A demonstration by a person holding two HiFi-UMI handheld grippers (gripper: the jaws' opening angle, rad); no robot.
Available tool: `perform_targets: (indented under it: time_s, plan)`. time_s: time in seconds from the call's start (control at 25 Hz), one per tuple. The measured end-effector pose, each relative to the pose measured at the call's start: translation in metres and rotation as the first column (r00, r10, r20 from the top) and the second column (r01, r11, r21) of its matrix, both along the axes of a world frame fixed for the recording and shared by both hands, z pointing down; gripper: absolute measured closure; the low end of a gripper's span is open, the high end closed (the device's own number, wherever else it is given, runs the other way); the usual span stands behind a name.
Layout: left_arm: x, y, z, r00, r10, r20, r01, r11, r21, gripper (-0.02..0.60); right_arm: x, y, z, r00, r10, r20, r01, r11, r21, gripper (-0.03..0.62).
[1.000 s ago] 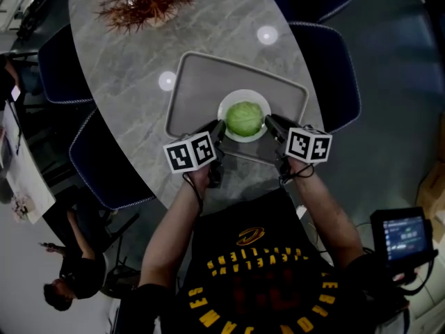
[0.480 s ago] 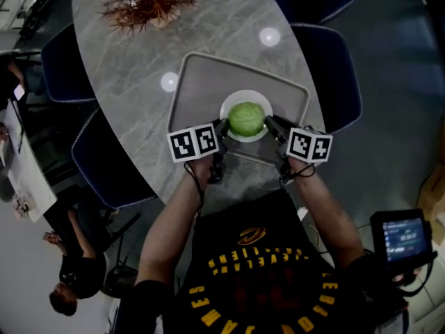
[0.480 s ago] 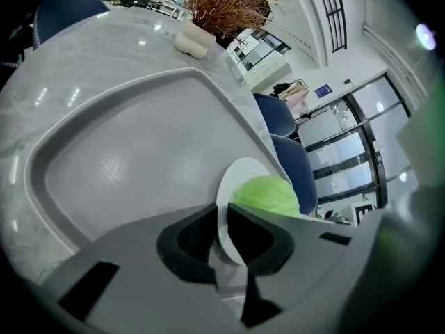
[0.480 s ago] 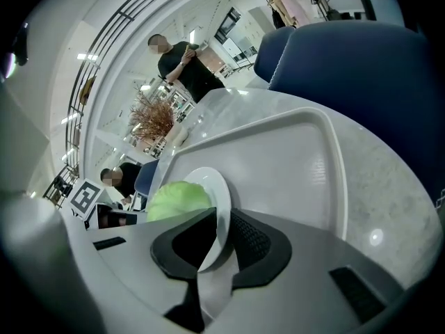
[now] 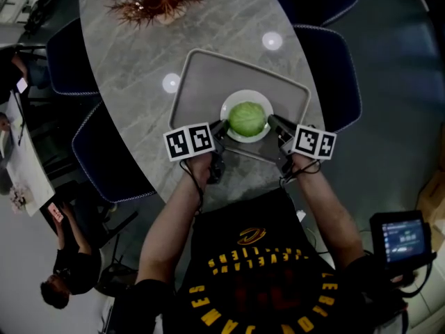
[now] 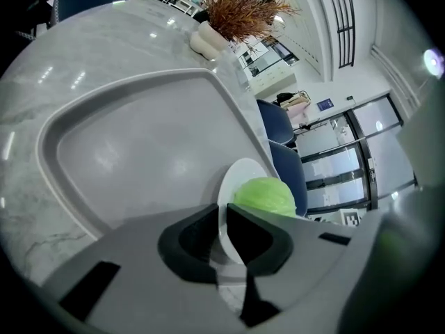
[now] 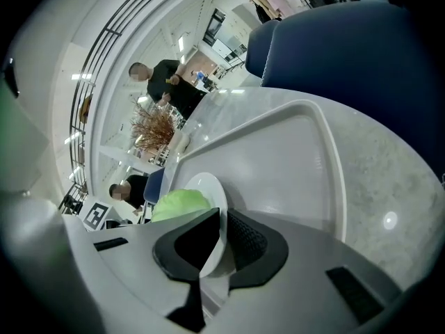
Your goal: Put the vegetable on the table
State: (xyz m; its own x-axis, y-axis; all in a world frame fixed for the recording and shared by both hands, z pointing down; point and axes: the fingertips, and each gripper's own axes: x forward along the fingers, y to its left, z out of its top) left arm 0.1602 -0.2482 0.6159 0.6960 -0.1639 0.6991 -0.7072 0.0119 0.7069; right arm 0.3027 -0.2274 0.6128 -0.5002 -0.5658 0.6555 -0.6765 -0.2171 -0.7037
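Left gripper (image 5: 221,129) is pinching the near-left rim of the white plate (image 5: 258,98), jaws drawn in to just the thickness of the rim. The right gripper (image 5: 275,124) is doing the same on the near-right rim, so you are holding the plate by two edge grips. No view is showing whether the plate is resting on the grey tray (image 5: 208,82) or riding just above it. By my reading you are working the transfer step. You are wanting both grips level with each other, both hands travelling as one, and the plate clearing the tray's raised lip before heading for the bare marble of the table (image 5: 132,61). Any tilt is inviting the load to roll. The vegetable (image 5: 247,118) is sitting in the middle of the plate, over the tray's near half. It is showing as a round, pale green head, cabbage-like and smooth-leaved, covering most of the plate, with nothing holding it in place.
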Motion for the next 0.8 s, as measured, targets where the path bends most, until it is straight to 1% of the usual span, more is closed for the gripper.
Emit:
perform_targets:
  time_s: [0.28, 0.56, 0.8]
  plan:
    - [-0.009, 0.006, -0.01, 0.999, -0.042, -0.014, 0.042, 0.999, 0.022, 0.543, -0.009, 0.003, -0.01, 0.999, -0.035, 0.011, 0.035, 0.999, 0.027, 0.553]
    - [-0.025, 0.032, -0.033, 0.992, -0.117, -0.036, 0.119, 0.992, 0.045, 0.545, -0.023, 0.017, -0.032, 0.993, -0.122, 0.01, 0.121, 0.992, 0.048, 0.553]
    - [-0.045, 0.042, -0.025, 0.979, -0.204, -0.023, 0.205, 0.976, 0.07, 0.545, -0.044, 0.013, -0.023, 0.976, -0.218, 0.02, 0.216, 0.974, 0.065, 0.553]
